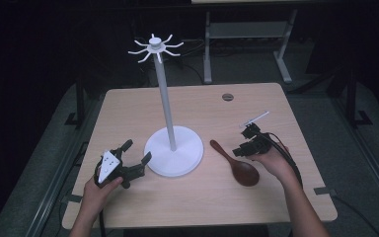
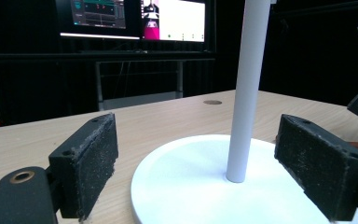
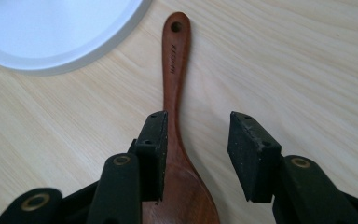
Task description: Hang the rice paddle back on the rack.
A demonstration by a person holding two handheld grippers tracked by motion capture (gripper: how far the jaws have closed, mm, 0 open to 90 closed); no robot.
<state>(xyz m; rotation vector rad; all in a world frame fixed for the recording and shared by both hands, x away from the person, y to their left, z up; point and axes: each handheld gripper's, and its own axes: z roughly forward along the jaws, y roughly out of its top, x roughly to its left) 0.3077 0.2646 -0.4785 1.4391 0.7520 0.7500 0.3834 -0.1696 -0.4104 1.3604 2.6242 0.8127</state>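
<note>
A dark wooden spoon (image 1: 236, 163) lies flat on the table, right of a white stand (image 1: 172, 150) whose tall pole ends in a ring of hooks (image 1: 155, 48). In the right gripper view the spoon (image 3: 175, 70) points away with a hole at its handle tip. My right gripper (image 3: 198, 158) hovers open over the spoon's neck, its left pad above the handle's edge. My right gripper (image 1: 244, 145) sits just right of the spoon. My left gripper (image 1: 137, 153) rests open at the stand's left, and its view looks across the base (image 2: 205, 186) at the pole (image 2: 247, 88).
The light wooden table (image 1: 202, 197) has a round grommet (image 1: 227, 97) near its far edge. Beyond it stand a metal frame (image 1: 246, 34) and dark floor. Monitors (image 2: 135, 18) glow behind the table in the left gripper view.
</note>
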